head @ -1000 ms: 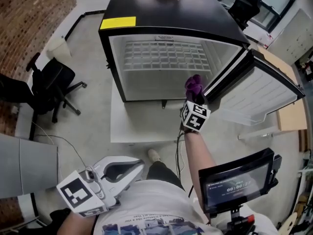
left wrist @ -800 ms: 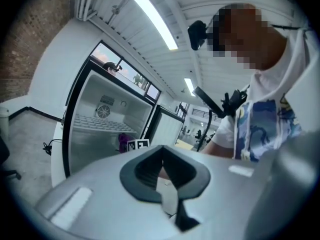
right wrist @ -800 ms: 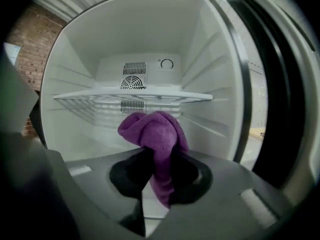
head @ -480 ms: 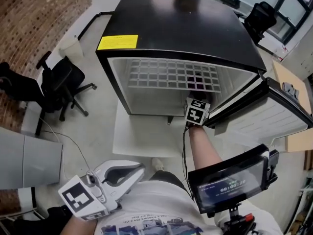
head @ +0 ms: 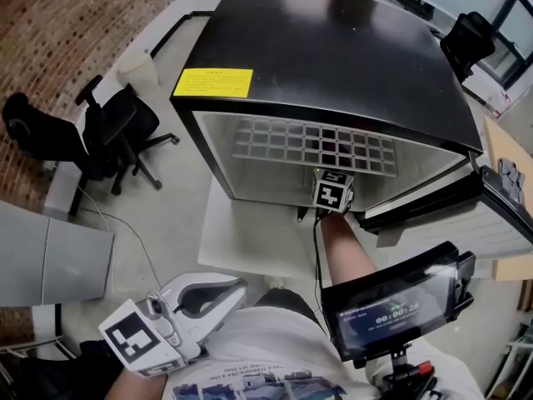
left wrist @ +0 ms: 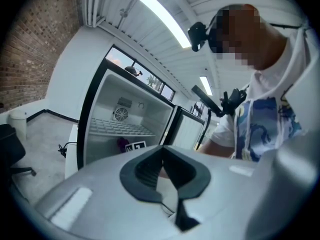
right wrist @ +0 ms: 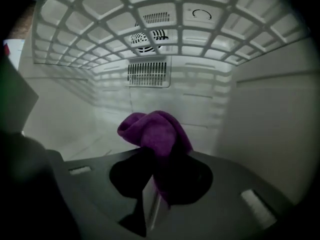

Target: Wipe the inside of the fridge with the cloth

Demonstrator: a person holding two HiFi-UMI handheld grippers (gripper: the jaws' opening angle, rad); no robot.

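Observation:
The black mini fridge (head: pixel 333 48) stands open, its door (head: pixel 475 215) swung out to the right. My right gripper (right wrist: pixel 155 156) reaches inside under the white wire shelf (head: pixel 316 144); in the head view only its marker cube (head: pixel 331 195) shows at the opening. It is shut on a bunched purple cloth (right wrist: pixel 152 131), which hangs just above the fridge floor, in front of the back wall's vent (right wrist: pixel 148 73). My left gripper (head: pixel 231 292) hangs low by my body, shut with nothing in it. The left gripper view shows the fridge interior (left wrist: pixel 125 119) and the cloth (left wrist: pixel 122 144) from the side.
The fridge sits on a white platform (head: pixel 250 232). A black office chair (head: pixel 112 127) and a white bin (head: pixel 141 69) stand to the left by the brick wall. A cable (head: pixel 125 240) runs across the floor. A screen device (head: pixel 391 302) is mounted at my chest.
My right gripper carried the cloth from in front of the opening into the fridge, under the shelf. My head has moved over the fridge top. The left gripper stayed put.

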